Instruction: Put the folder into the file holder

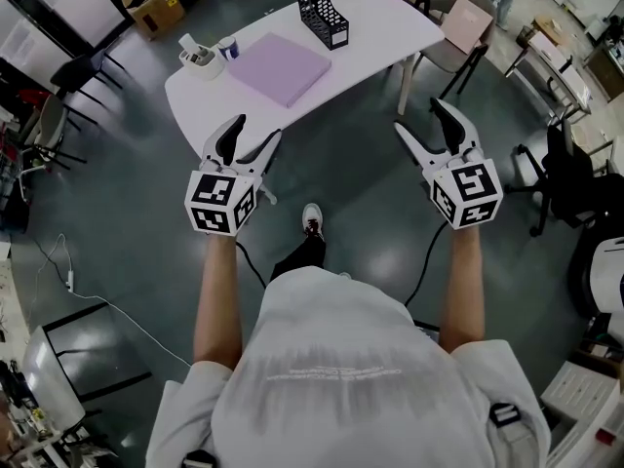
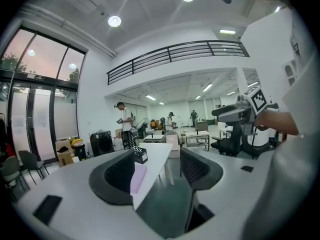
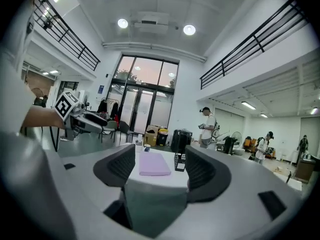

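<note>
A lilac folder (image 1: 281, 68) lies flat on the white table (image 1: 390, 37). A black mesh file holder (image 1: 321, 8) stands upright at the table's far edge, just beyond the folder. Both grippers hang in the air short of the table's near edge, over the floor. My left gripper (image 1: 252, 136) is open and empty, and its own view shows the folder (image 2: 138, 176) and file holder (image 2: 140, 155) far ahead between the jaws. My right gripper (image 1: 421, 120) is open and empty too, looking along its jaws at the folder (image 3: 153, 164) and file holder (image 3: 180, 162).
A white desk organiser (image 1: 198, 57) and a small blue cup (image 1: 228, 48) stand at the table's left end. A chair (image 1: 458, 32) is pushed up at the right end. Cardboard boxes (image 1: 151, 3) and office chairs (image 1: 565, 174) stand around. People (image 2: 123, 119) stand far off.
</note>
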